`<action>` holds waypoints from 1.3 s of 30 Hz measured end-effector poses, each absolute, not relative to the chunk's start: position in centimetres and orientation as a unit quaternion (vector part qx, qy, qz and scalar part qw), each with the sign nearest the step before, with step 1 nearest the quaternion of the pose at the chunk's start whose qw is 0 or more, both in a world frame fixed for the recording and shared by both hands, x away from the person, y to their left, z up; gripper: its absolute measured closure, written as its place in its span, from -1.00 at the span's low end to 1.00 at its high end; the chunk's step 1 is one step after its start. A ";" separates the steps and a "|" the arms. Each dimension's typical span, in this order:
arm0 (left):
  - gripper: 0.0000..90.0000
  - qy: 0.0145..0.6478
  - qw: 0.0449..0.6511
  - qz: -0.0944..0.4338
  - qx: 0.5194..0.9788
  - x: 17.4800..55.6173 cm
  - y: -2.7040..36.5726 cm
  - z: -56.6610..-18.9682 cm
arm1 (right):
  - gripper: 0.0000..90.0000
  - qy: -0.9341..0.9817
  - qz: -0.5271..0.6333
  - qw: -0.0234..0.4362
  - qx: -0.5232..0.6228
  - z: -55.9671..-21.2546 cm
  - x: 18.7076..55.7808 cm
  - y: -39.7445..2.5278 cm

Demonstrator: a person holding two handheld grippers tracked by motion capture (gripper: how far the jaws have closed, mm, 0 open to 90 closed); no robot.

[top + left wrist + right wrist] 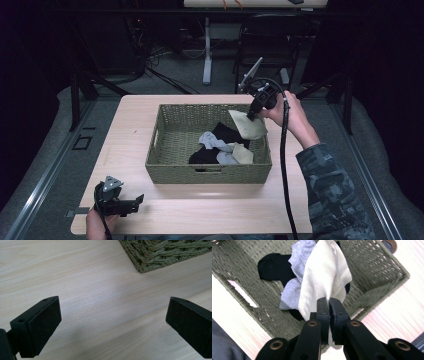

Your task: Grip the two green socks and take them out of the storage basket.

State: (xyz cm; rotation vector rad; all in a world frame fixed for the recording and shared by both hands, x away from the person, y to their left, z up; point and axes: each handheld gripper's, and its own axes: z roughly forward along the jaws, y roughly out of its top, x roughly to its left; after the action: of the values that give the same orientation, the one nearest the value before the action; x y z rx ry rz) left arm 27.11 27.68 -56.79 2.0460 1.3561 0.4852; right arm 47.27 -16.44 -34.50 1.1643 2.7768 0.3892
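A green woven basket point(170, 165) stands on the wooden table and holds a black cloth point(225, 134), a grey cloth point(212, 141) and a small cream piece point(243, 153). My right gripper point(253, 114) hangs over the basket's far right corner, shut on a cream cloth point(248, 125) that dangles over the rim. In the right gripper view the jaws point(329, 305) pinch the cream cloth point(324, 280) above the grey cloth point(294, 290) and the black cloth point(274, 266). My left gripper point(140, 199) rests open near the table's front left corner, with bare wood between its fingers point(45, 322).
The basket's corner point(155, 255) lies ahead of the left gripper. A cable point(284, 165) trails from the right gripper down past the sleeve point(330, 195). A chair point(270, 45) and a desk leg point(207, 50) stand beyond the table.
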 end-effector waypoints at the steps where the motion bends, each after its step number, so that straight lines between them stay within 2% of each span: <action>1: -1.00 0.514 0.314 0.184 0.776 27.1 27.7 -56.8 | 0.93 0.911 0.128 0.055 0.389 -34.2 47.2 -17.1; 19: -1.00 0.516 0.314 0.185 0.775 27.1 27.6 -56.8 | 0.93 0.884 0.142 0.070 0.440 -33.4 46.3 -24.0; 29: -1.00 0.515 0.313 0.185 0.776 27.1 27.6 -56.7 | 0.93 0.863 0.137 0.069 0.482 -34.9 45.6 -29.0; 39: -1.00 0.515 0.313 0.186 0.776 27.1 27.7 -56.7 | 0.93 0.850 0.126 0.063 0.508 -38.1 45.7 -31.1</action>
State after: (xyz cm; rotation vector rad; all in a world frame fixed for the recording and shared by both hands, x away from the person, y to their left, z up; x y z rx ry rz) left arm 27.09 27.65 -56.73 2.0463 1.3582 0.4911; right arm 45.66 -31.13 -38.06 1.5341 2.5676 0.3810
